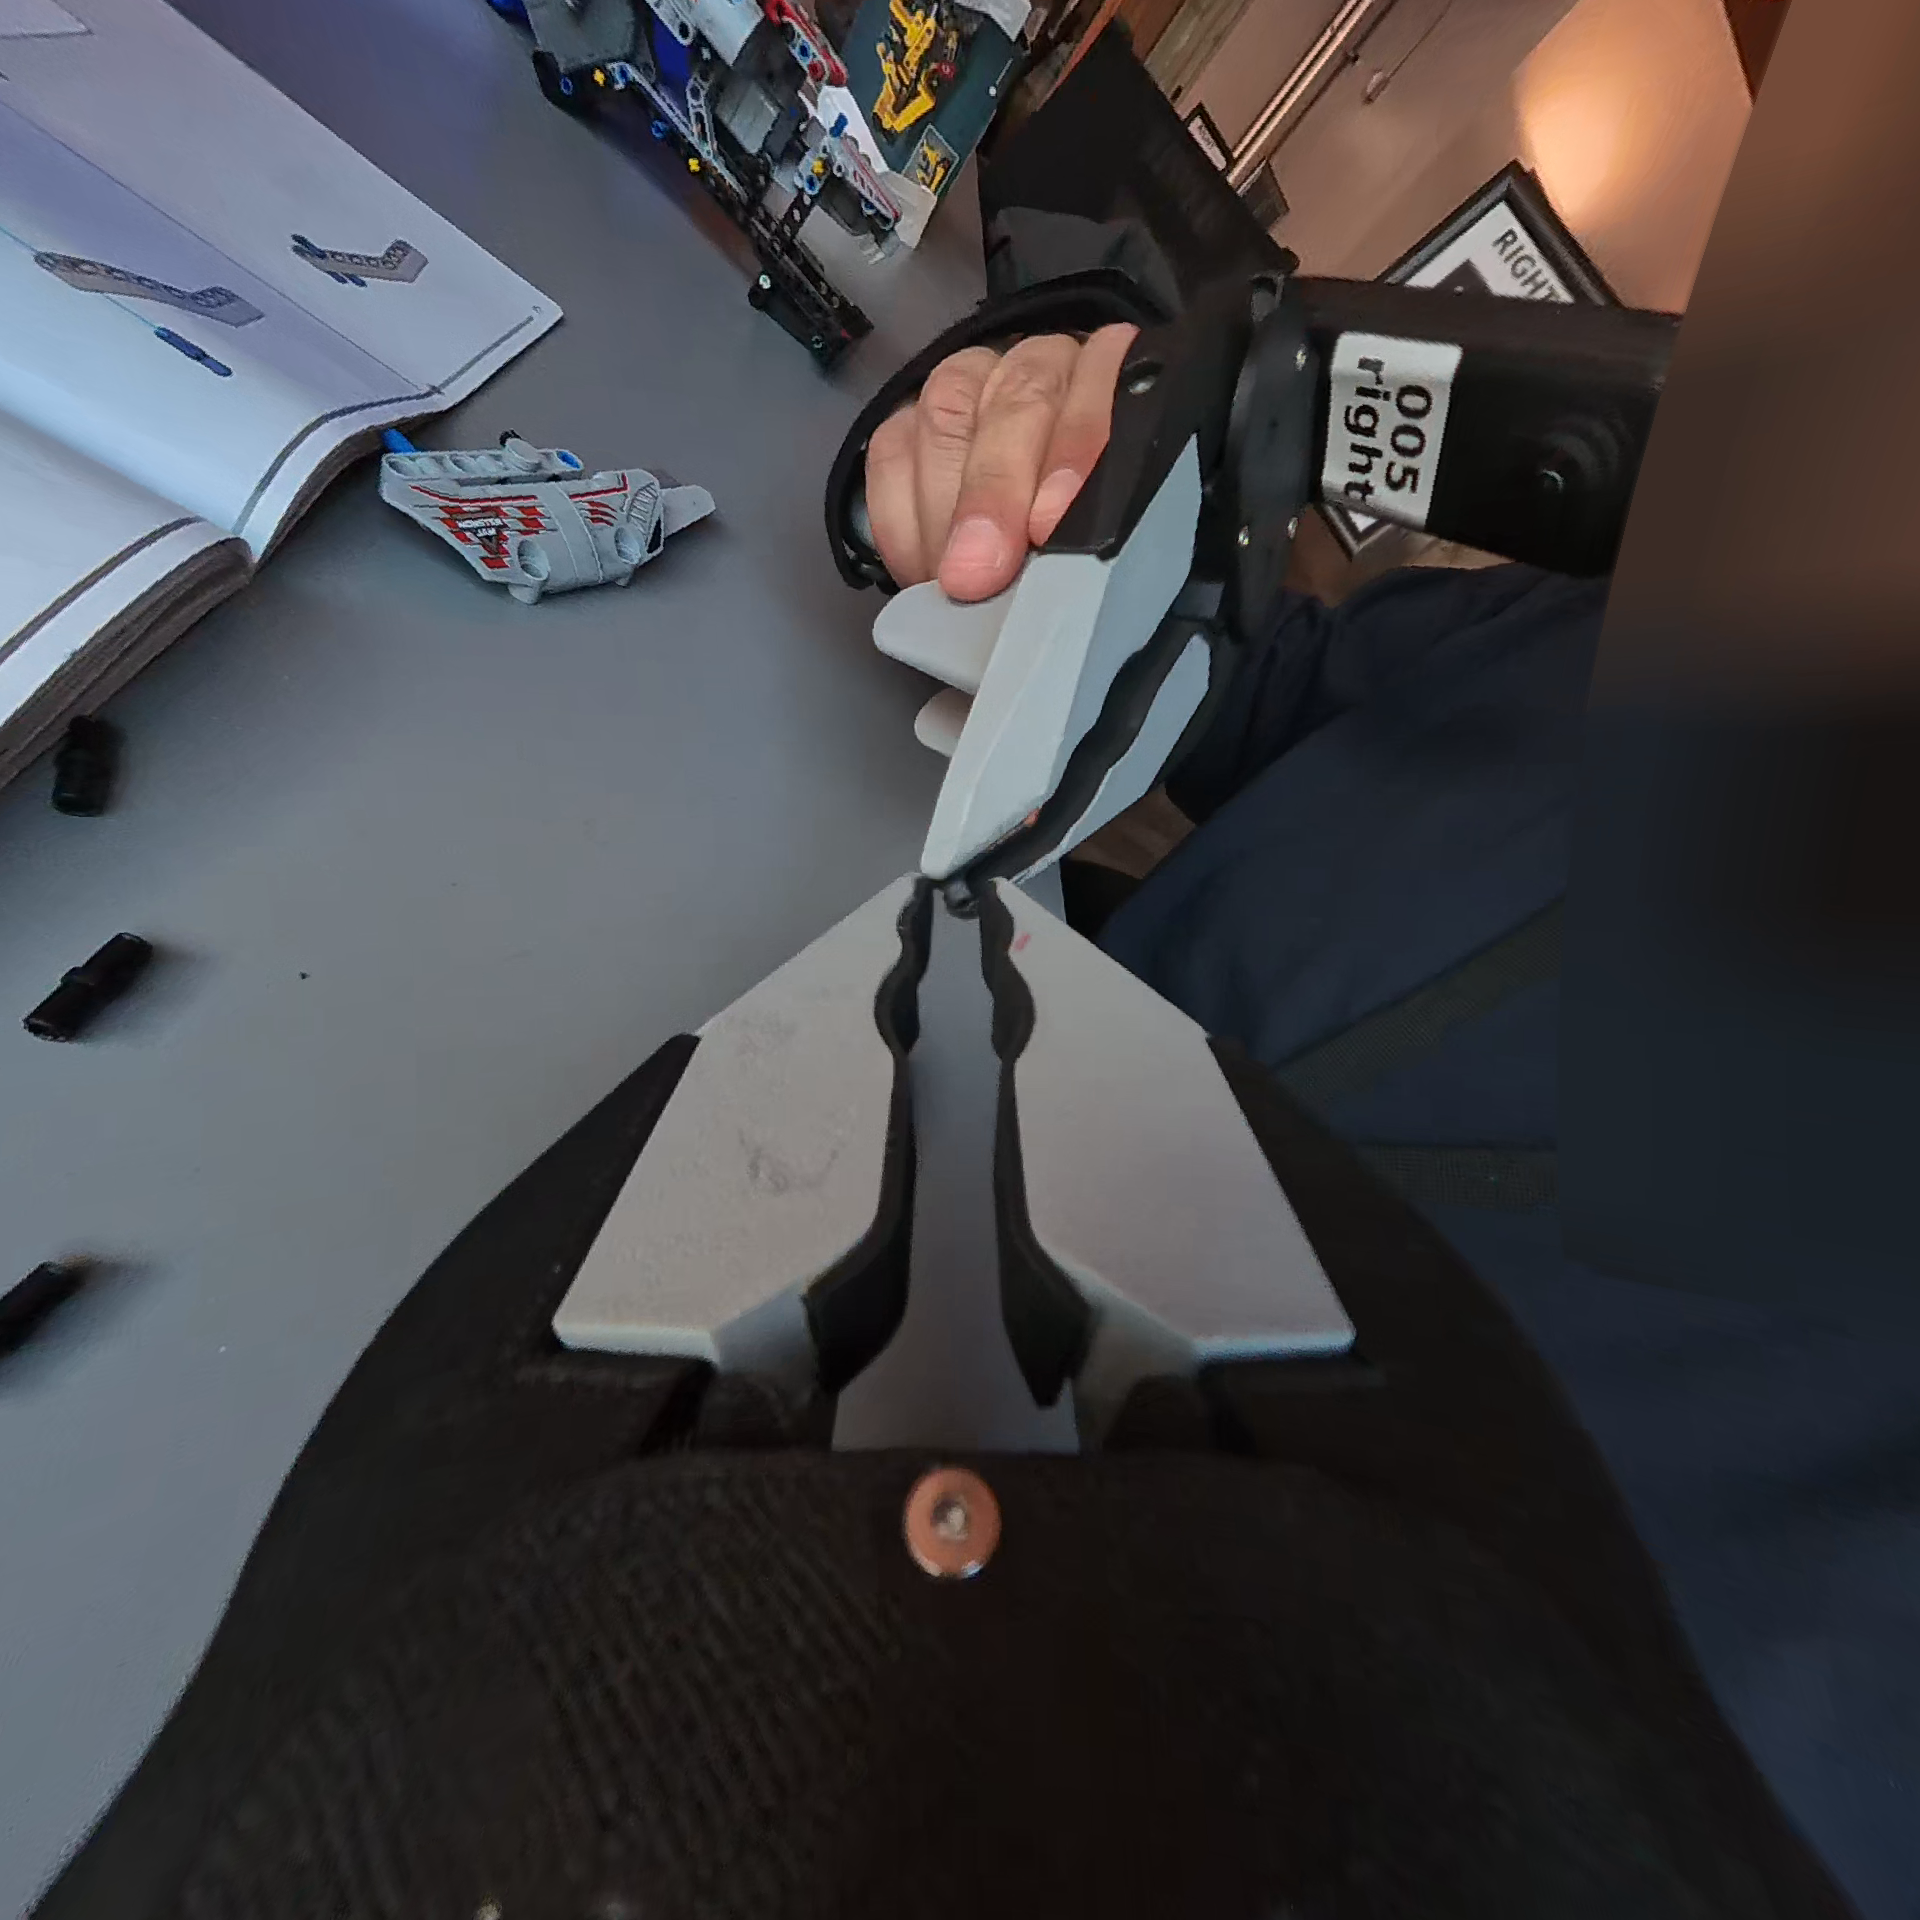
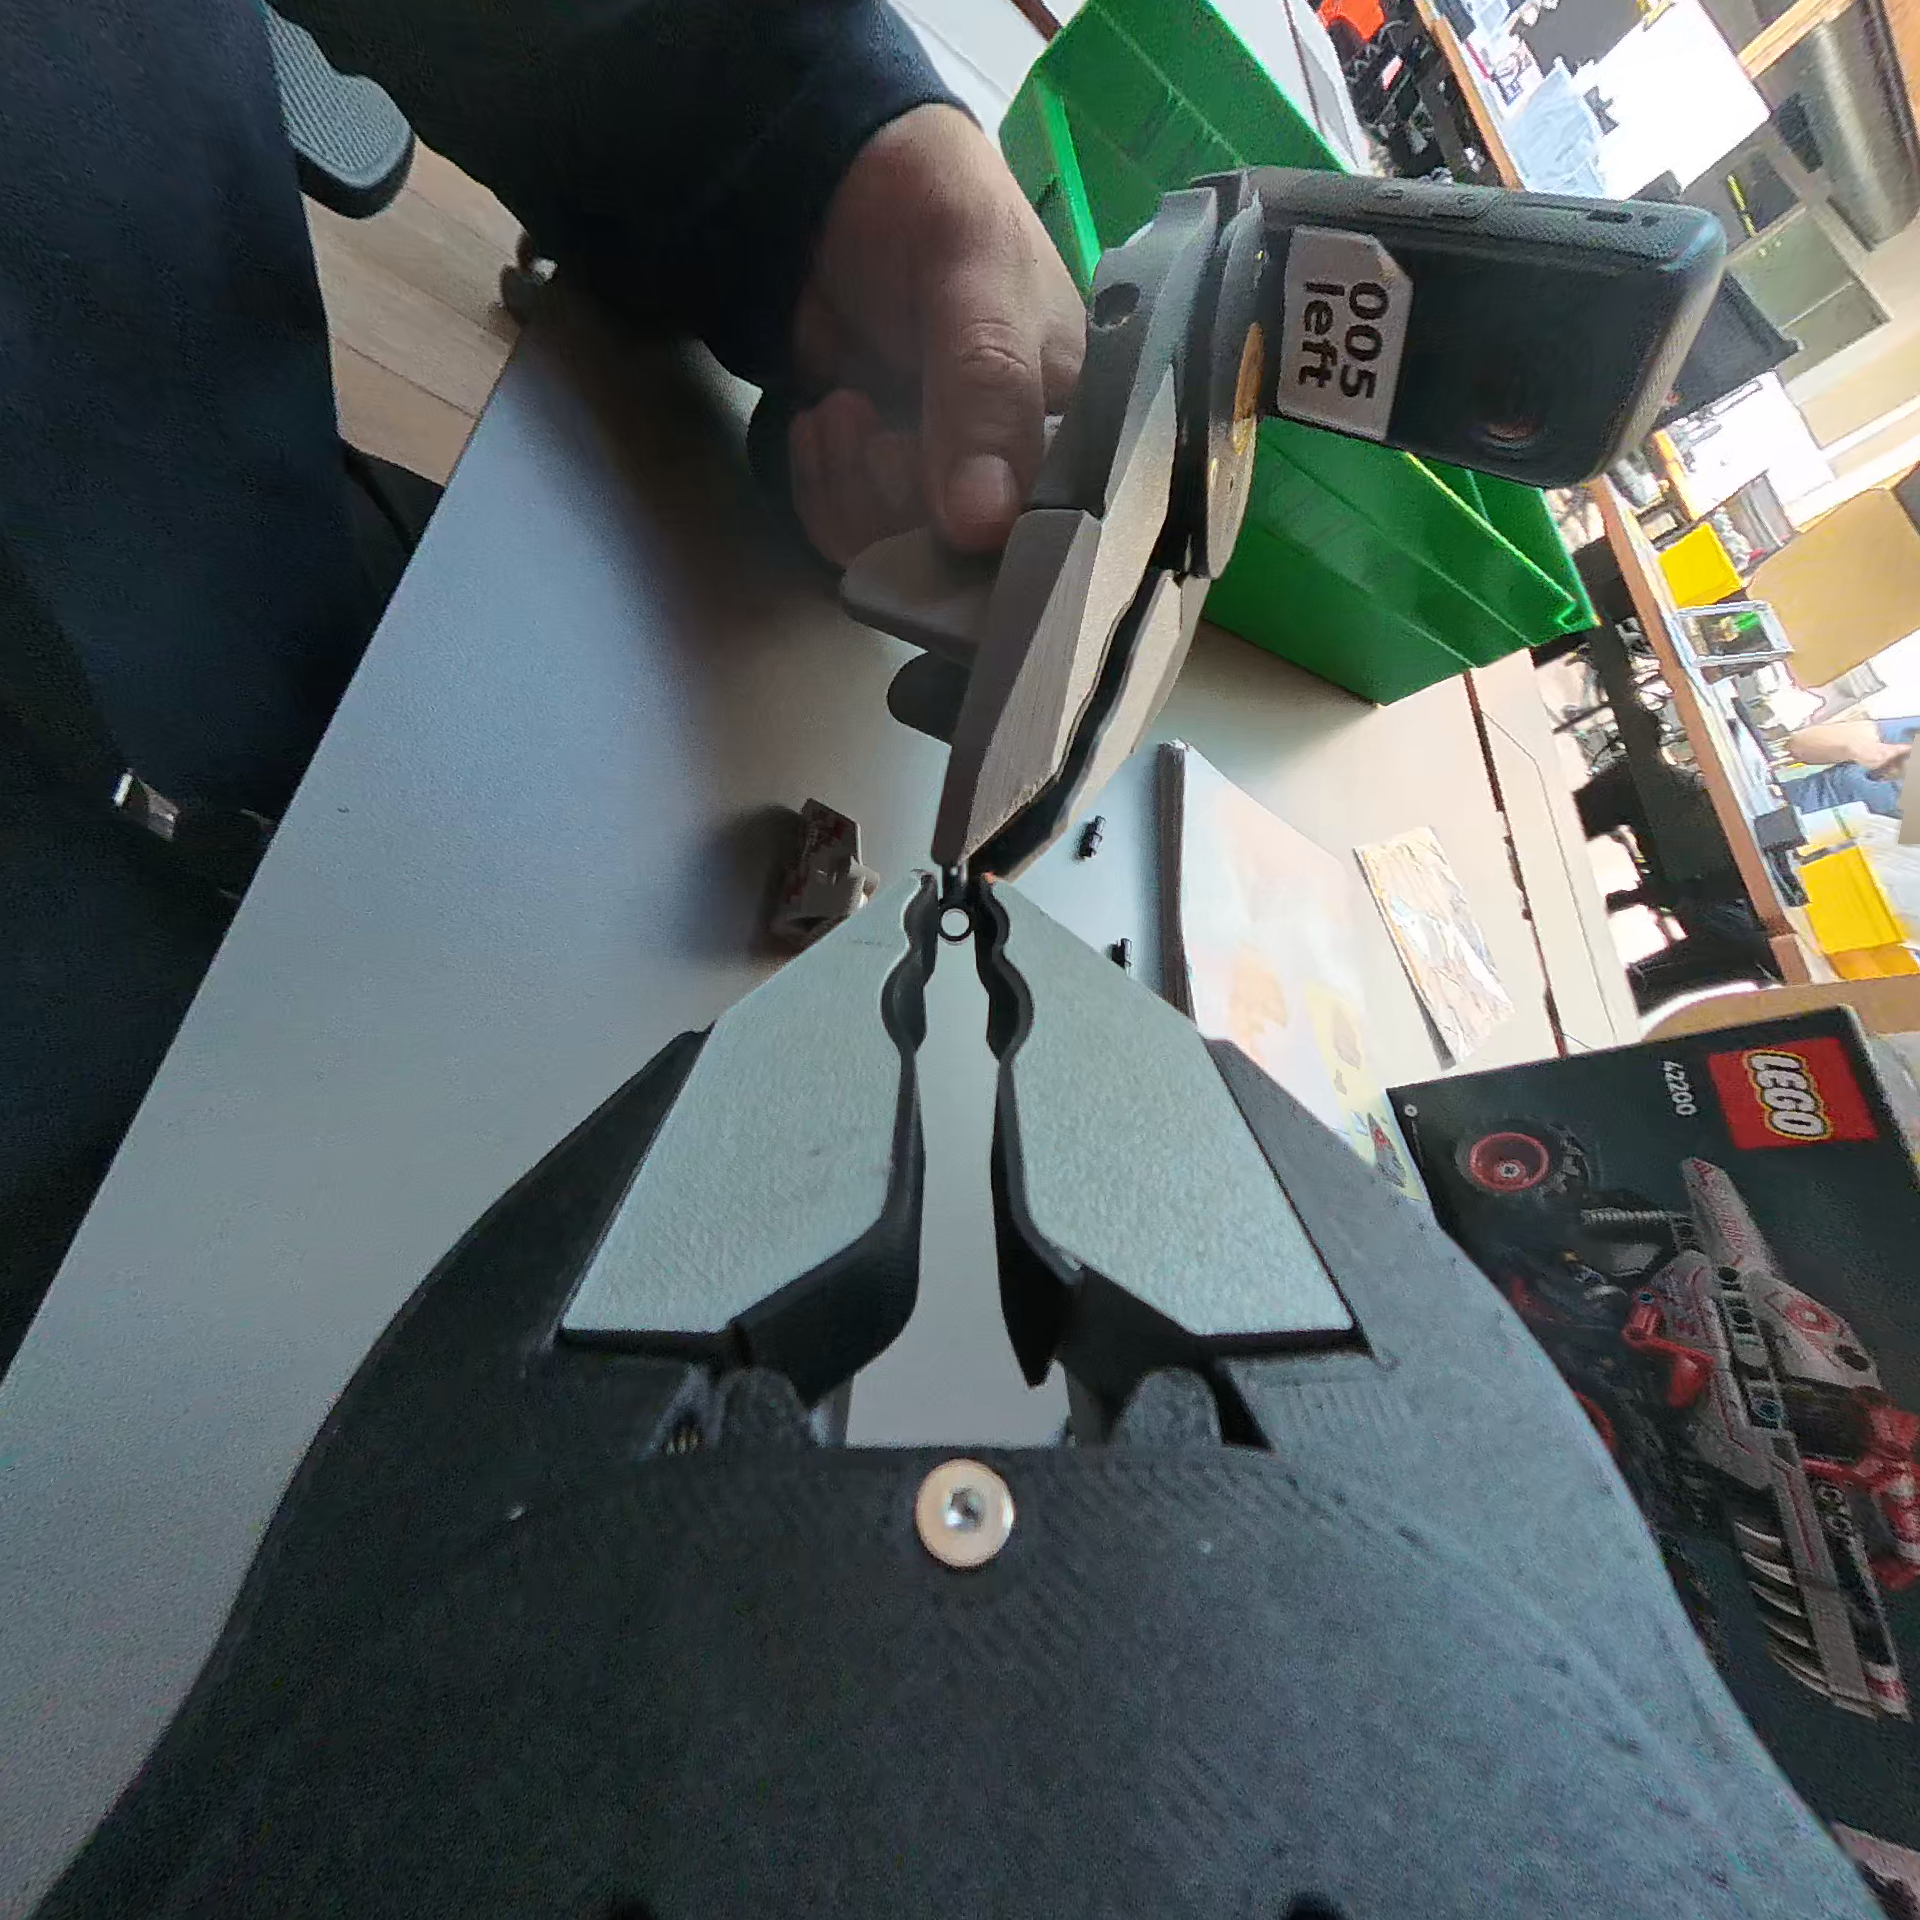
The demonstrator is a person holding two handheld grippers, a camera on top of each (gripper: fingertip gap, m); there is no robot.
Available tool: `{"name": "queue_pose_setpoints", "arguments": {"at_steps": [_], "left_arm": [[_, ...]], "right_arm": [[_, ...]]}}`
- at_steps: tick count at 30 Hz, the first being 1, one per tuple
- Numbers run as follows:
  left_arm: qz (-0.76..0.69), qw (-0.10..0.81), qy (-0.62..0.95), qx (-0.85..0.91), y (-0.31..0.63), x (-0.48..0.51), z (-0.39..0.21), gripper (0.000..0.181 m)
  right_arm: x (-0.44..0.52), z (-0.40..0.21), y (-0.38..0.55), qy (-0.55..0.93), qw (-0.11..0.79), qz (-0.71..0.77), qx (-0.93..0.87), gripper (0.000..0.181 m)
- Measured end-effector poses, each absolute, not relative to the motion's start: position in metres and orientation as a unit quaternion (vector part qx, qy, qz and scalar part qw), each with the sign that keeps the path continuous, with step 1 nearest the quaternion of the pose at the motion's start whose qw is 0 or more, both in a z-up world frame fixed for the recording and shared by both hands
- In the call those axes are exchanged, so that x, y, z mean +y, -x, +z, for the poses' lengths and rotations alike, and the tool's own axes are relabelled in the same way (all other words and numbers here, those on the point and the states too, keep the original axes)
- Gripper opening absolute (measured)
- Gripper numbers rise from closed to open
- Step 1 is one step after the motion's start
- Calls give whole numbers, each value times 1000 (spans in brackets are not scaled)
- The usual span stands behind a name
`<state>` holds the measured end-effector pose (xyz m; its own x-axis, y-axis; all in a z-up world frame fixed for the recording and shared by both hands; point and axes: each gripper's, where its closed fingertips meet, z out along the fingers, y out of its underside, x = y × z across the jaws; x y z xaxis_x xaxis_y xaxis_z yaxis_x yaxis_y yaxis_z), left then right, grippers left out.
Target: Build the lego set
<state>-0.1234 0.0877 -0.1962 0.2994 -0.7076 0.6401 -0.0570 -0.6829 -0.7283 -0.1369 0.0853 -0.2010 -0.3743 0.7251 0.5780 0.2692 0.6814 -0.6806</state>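
My left gripper (image 1: 951,894) and my right gripper (image 2: 954,914) meet tip to tip above the near edge of the grey table (image 1: 520,935). A small black pin (image 2: 954,922) sits between them, its ring end showing between the right fingertips. Both pairs of jaws are pinched on it. In the left wrist view the right gripper (image 1: 956,868) comes down from above; in the right wrist view the left gripper (image 2: 961,868) does the same. A grey Lego sub-assembly with red stickers (image 1: 540,520) lies on the table, and it also shows in the right wrist view (image 2: 816,878).
An open instruction book (image 1: 208,312) lies at the left, with three loose black pins (image 1: 88,764) (image 1: 88,985) (image 1: 36,1299) near it. A bigger Lego model (image 1: 727,125) stands at the back. Green bins (image 2: 1299,499) and a dark printed booklet (image 2: 1714,1299) are at the right.
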Motion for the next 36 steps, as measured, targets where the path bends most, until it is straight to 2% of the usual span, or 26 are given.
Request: {"name": "queue_pose_setpoints", "arguments": {"at_steps": [9,13,24,27,31,33,36], "left_arm": [[-519,313,750,264,123,86,-198,1],[-544,300,741,256,122,83,-195,1],[-608,248,727,200,121,81,-191,2],[-579,274,734,225,124,81,-191,3],[-419,324,792,302,144,85,-212,22],[-344,308,821,335,153,83,-232,27],[-350,279,825,347,149,72,-242,29]], "right_arm": [[82,-200,137,322,455,269,-785,4],[82,-195,132,335,440,308,-774,5],[80,-191,131,331,454,297,-772,3],[83,-195,131,368,419,326,-763,3],[91,-210,128,457,326,381,-735,3],[91,-219,124,494,269,416,-715,3],[91,-233,120,539,215,426,-694,3]]}}
